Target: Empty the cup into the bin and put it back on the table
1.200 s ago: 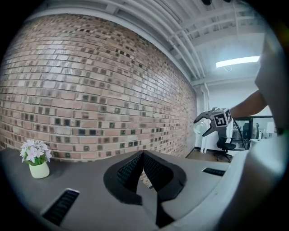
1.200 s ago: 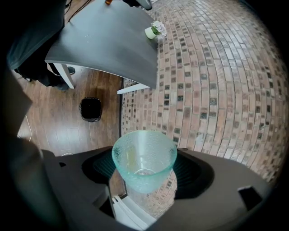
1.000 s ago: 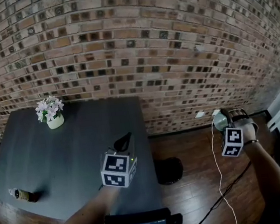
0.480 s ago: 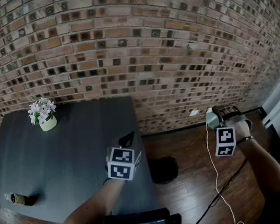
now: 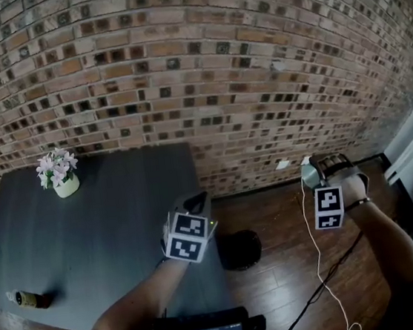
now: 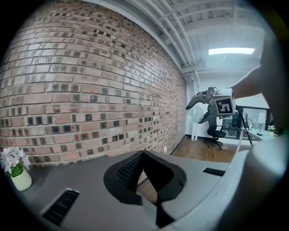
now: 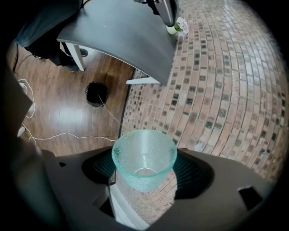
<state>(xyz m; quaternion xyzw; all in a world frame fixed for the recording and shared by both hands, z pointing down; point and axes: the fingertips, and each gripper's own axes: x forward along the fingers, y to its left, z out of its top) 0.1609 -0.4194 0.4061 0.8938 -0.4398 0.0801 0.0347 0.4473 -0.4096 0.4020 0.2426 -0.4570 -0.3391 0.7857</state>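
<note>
Head view: at centre right the right gripper holds the cup over wood floor, well apart from the black bin beside the grey table

Left gripper view: the left gripper has its jaws together, empty; brick wall beyond

Right gripper view: jaws clamped on the cup, apparently empty, so returning it upright to the table seems next

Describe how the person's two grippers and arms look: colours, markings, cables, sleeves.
The left gripper and the right gripper each have a grey body, black ribbed pads and a white cube with black square markers. A thin white cable hangs from the right one. No sleeves show on the forearms; a dark band circles the right wrist.
</note>
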